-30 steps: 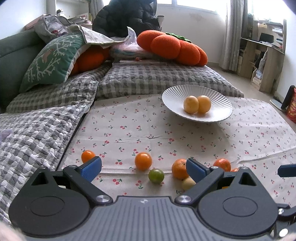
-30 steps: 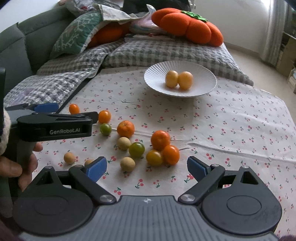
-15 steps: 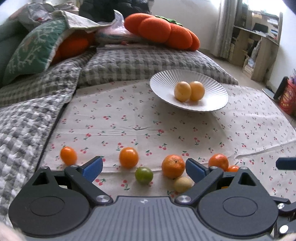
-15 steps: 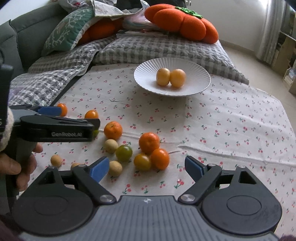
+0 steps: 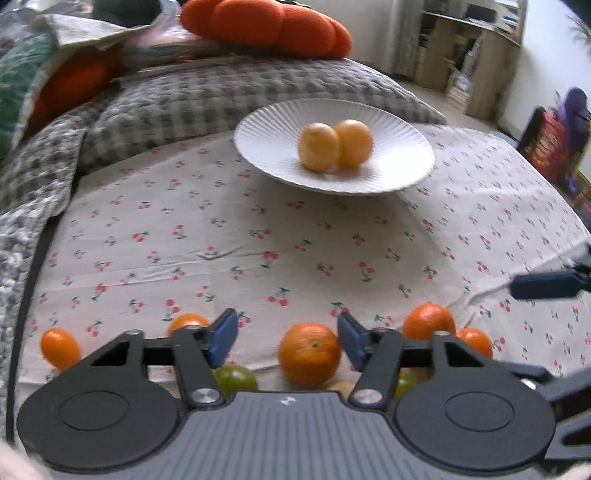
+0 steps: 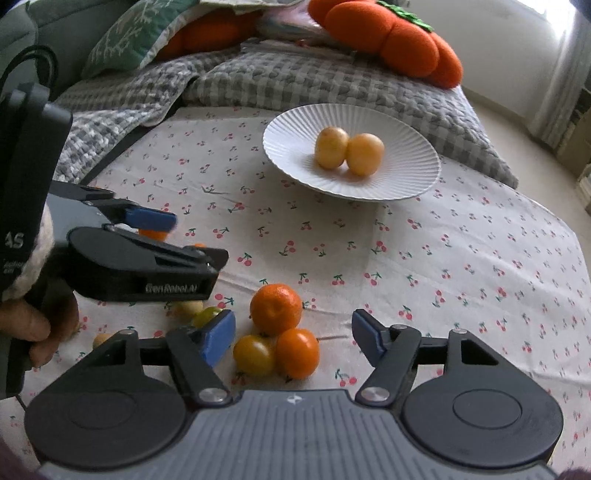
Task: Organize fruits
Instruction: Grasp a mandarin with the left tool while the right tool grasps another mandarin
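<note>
A white ribbed plate [image 5: 399, 155] [image 6: 406, 155] holds two yellow fruits [image 5: 334, 146] [image 6: 349, 152] at the far side of the cherry-print cloth. Loose fruit lies near me. My left gripper [image 5: 287, 336] is open, with an orange mandarin [image 5: 309, 353] between its fingers, untouched by the pads, and a green fruit [image 5: 236, 380] beside it. My right gripper [image 6: 293, 334] is open over a mandarin [image 6: 275, 308], an orange fruit [image 6: 297, 352] and a yellow fruit [image 6: 254, 355]. The left gripper also shows in the right wrist view [image 6: 147, 251].
Other small orange fruits [image 5: 60, 347] [image 5: 428, 320] lie along the cloth's near side. Grey checked cushions [image 5: 221, 92] and an orange pumpkin pillow [image 6: 391, 35] sit behind the plate. Shelving [image 5: 472, 55] stands at the far right.
Both grippers moved forward and lower toward the loose fruit. The mandarin now lies between my left fingers; the fruit cluster now lies between my right fingers.
</note>
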